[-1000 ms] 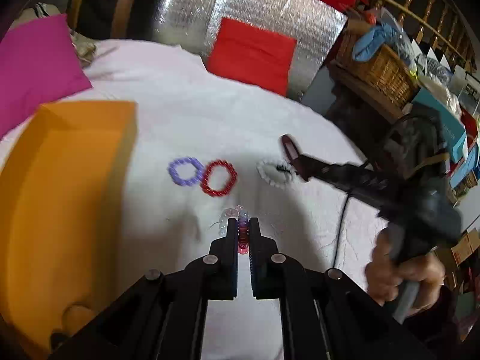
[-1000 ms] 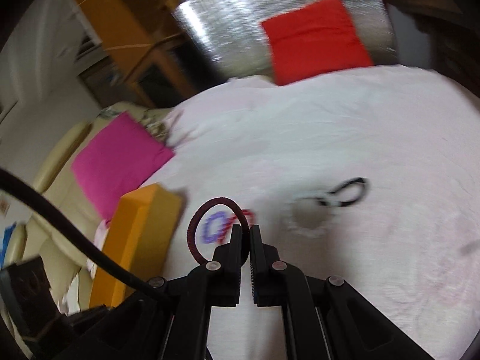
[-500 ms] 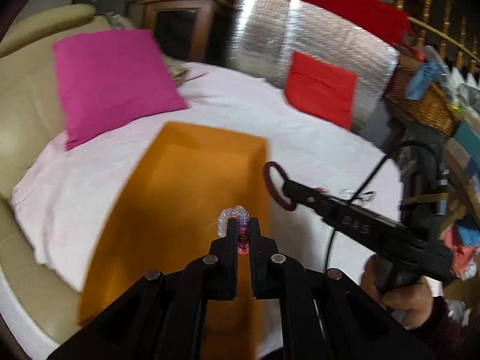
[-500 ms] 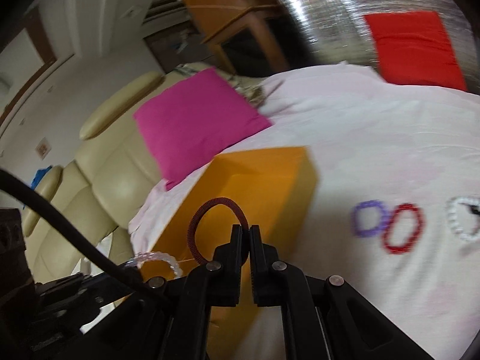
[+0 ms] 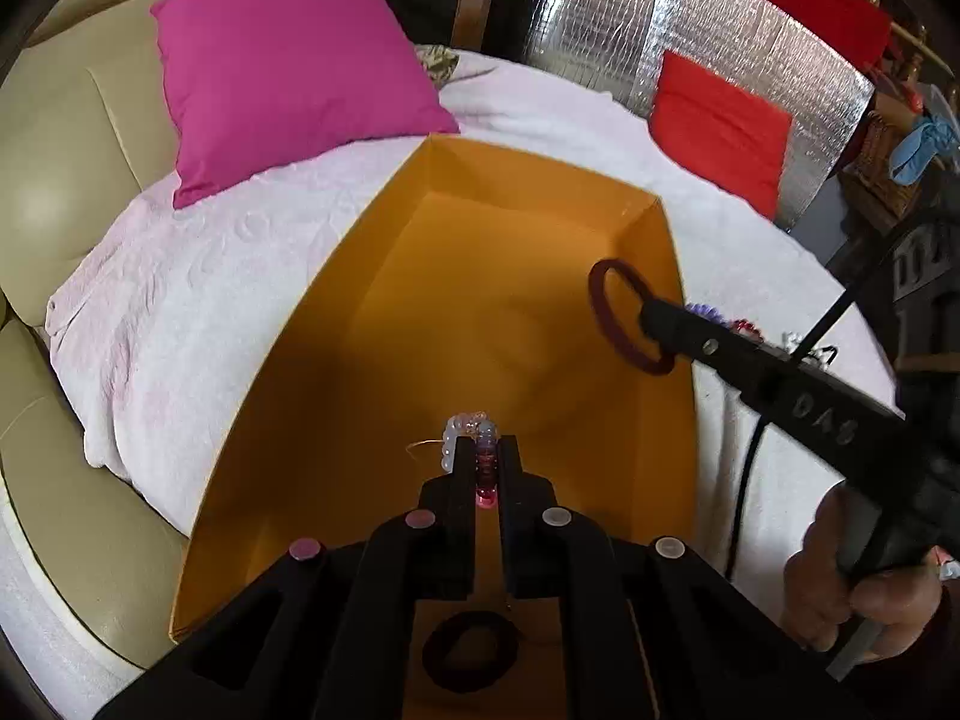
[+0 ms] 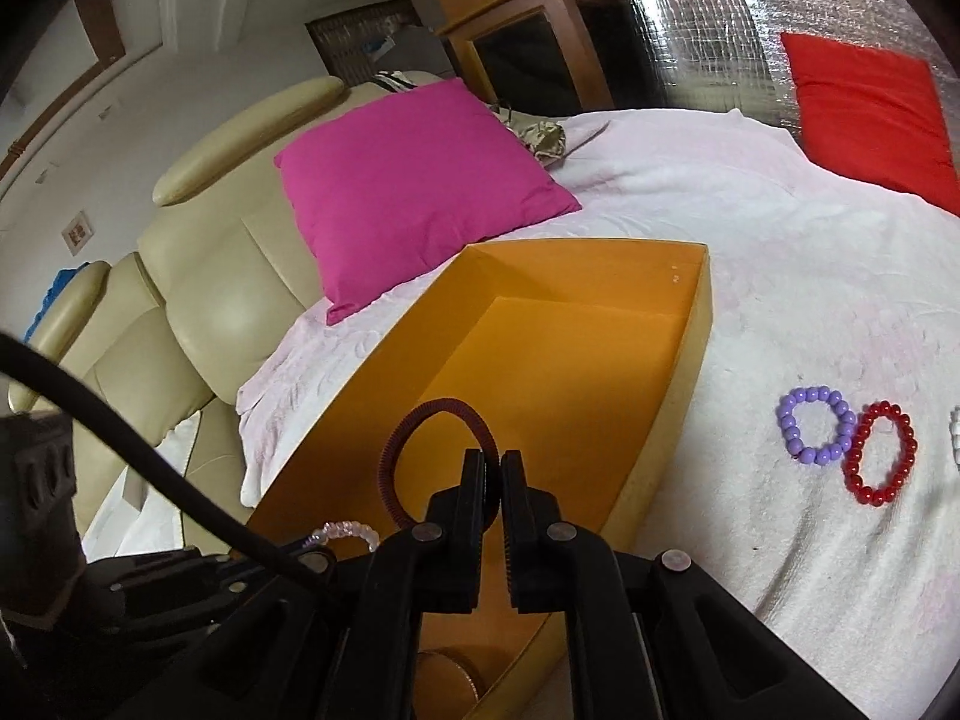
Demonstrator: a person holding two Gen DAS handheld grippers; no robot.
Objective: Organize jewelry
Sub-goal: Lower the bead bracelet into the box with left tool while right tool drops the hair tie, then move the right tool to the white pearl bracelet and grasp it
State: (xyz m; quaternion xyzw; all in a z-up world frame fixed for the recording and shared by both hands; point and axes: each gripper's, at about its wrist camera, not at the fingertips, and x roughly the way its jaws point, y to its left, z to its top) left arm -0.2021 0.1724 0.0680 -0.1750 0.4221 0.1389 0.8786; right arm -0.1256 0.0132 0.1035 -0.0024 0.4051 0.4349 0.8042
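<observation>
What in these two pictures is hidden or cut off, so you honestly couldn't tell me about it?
- Dark ring in the orange box, left wrist view: partly behind the gripper body.
- White bracelet, right wrist view: cut off at the right edge.
- Clear bead bracelet in the left gripper: mostly hidden by the fingers.
- Round gold object in the box, right wrist view: largely covered by the right gripper, unidentifiable.

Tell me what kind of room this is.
Probably a lived-in home bedroom or sitting room: a white quilted bedspread carries a magenta square cushion beside cream leather upholstery, with a wooden cabinet behind.
</observation>
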